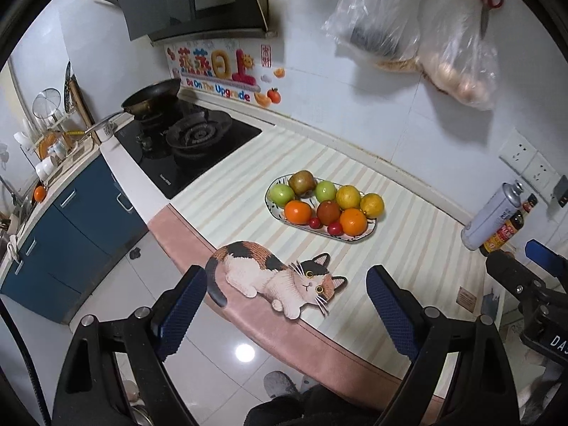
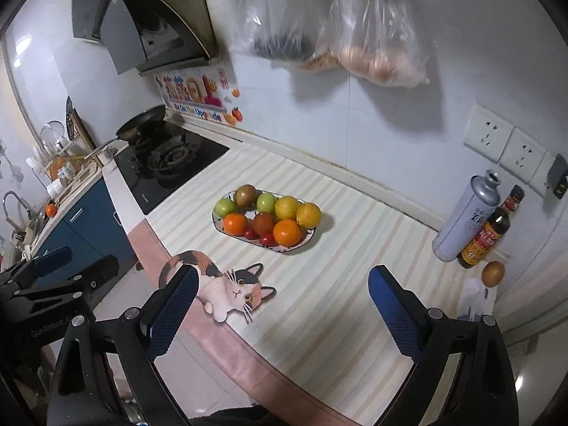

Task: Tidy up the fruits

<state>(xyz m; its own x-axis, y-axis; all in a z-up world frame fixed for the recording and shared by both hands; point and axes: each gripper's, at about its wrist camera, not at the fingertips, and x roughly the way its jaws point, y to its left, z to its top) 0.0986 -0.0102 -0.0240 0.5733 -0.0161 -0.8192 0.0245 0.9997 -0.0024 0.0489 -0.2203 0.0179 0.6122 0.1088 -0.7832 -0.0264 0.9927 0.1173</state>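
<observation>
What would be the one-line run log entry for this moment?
left gripper: open, empty | right gripper: open, empty | plate: full of fruit | brown fruit: off plate, beside sauce bottle

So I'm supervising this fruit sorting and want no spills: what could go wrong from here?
The oval patterned plate is heaped; lifting one round orange fruit may send the small red cherry tomatoes rolling. The lone brown kiwi sits near the dark sauce bottle, which a reaching open right gripper could topple.

Cool indoor light, floor glare, fisheye-warped edges
</observation>
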